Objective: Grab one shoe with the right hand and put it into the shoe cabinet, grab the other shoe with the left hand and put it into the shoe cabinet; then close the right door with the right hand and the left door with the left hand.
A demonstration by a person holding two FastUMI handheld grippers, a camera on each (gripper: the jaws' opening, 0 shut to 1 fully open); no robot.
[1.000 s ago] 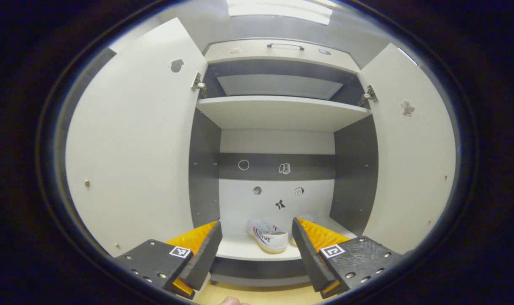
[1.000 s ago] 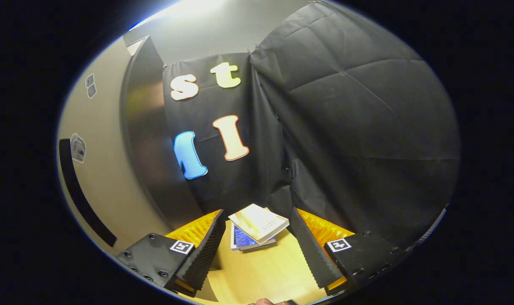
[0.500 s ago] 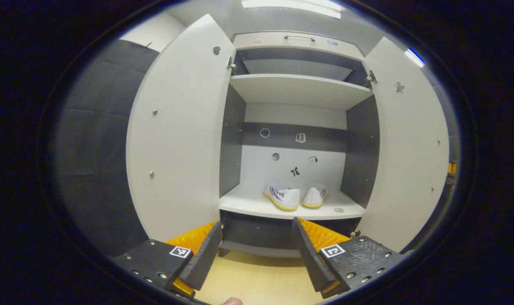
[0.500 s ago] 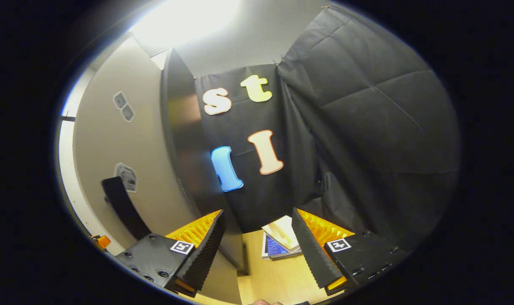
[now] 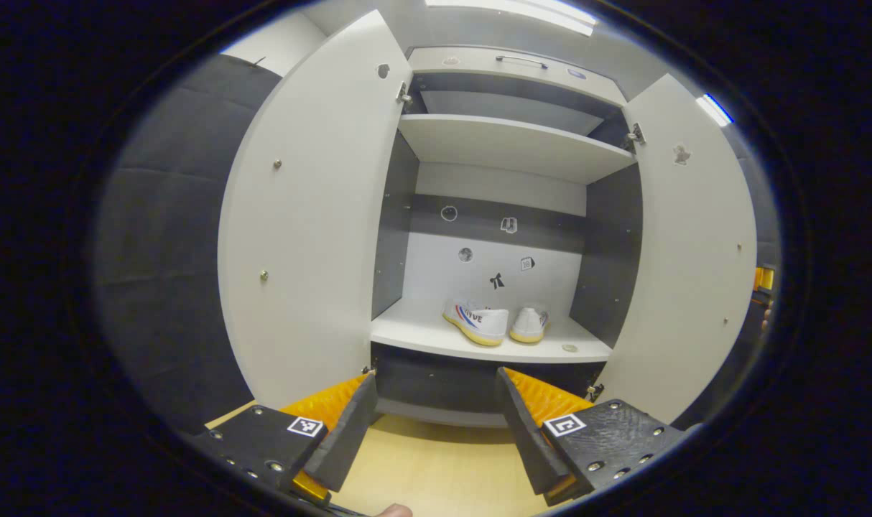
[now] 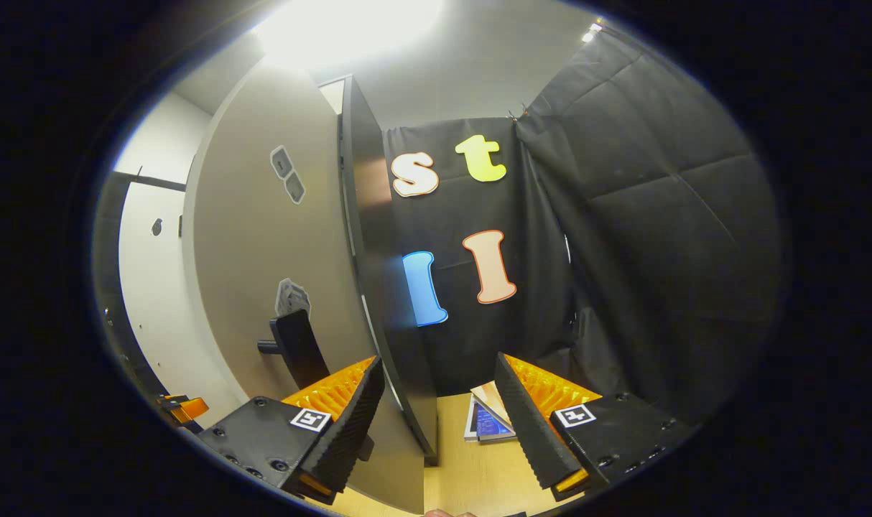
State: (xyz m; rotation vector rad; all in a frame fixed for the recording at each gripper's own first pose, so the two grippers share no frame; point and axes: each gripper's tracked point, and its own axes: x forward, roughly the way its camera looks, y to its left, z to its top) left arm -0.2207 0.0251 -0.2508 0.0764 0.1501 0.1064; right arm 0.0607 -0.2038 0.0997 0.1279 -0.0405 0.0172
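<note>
Left gripper view square-on before the open shoe cabinet [image 5: 504, 143]; right gripper view close beside its right door [image 6: 263, 273]

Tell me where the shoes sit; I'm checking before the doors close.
In the left gripper view, both shoes sit side by side on the cabinet's bottom shelf, right of centre, doors open.

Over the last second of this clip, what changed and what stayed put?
The left gripper pulled back from the cabinet, so both shoes now look farther off. The right gripper swung toward the right door, its edge now between the open fingers. Unchanged: shoes on the bottom shelf, doors open, both grippers empty.
</note>
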